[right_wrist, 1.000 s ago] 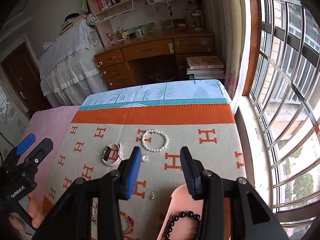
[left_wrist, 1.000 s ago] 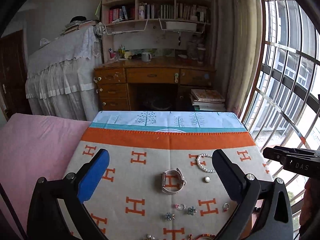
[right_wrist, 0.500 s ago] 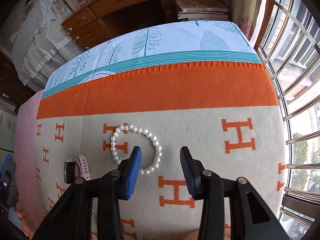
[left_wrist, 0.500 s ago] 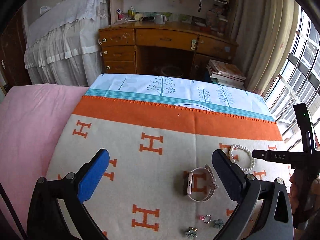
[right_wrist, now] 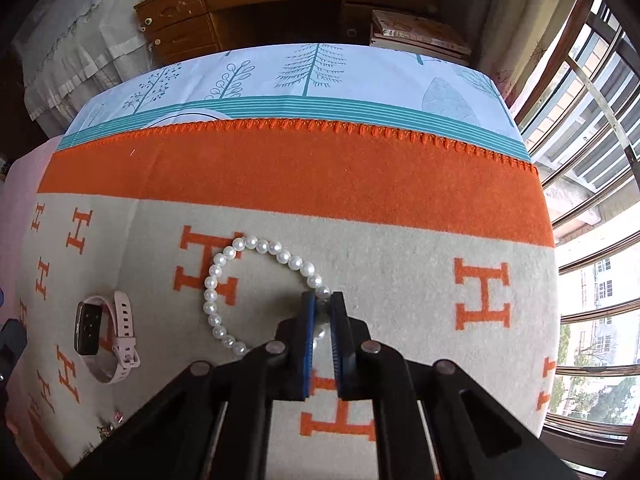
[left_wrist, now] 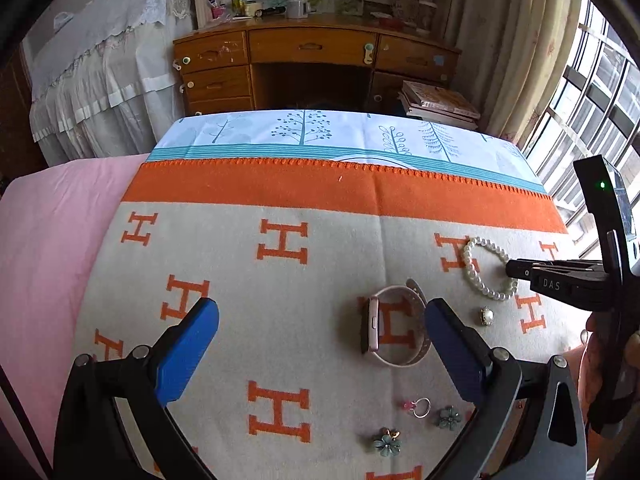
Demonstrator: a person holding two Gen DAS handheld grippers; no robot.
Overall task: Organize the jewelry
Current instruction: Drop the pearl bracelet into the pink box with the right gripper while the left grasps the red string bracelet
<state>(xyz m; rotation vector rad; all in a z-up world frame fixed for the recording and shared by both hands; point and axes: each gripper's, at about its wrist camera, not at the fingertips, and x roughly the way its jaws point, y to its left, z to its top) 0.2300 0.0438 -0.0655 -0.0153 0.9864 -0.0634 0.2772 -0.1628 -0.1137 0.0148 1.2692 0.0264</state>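
A white pearl bracelet (right_wrist: pixel 224 264) lies on the beige and orange H-pattern blanket (right_wrist: pixel 400 248). My right gripper (right_wrist: pixel 323 300) is shut on the bracelet's right side, low on the blanket; it also shows in the left wrist view (left_wrist: pixel 510 269) at the bracelet (left_wrist: pixel 474 276). A pink smartwatch (left_wrist: pixel 390 330) lies left of the bracelet, also in the right wrist view (right_wrist: pixel 106 334). My left gripper (left_wrist: pixel 320 320) is open and empty above the blanket, its right finger beside the watch.
A pearl stud (left_wrist: pixel 485 315), a ring (left_wrist: pixel 420 407) and two green flower pieces (left_wrist: pixel 387 443) (left_wrist: pixel 449 417) lie near the watch. A pink sheet (left_wrist: pixel 48 240) lies left. A wooden desk (left_wrist: pixel 312 56) stands beyond the bed; a window (right_wrist: pixel 592 160) is on the right.
My right gripper moved down to the pearl bracelet and shut on it. My left gripper shifted left and lower over the blanket, staying open.
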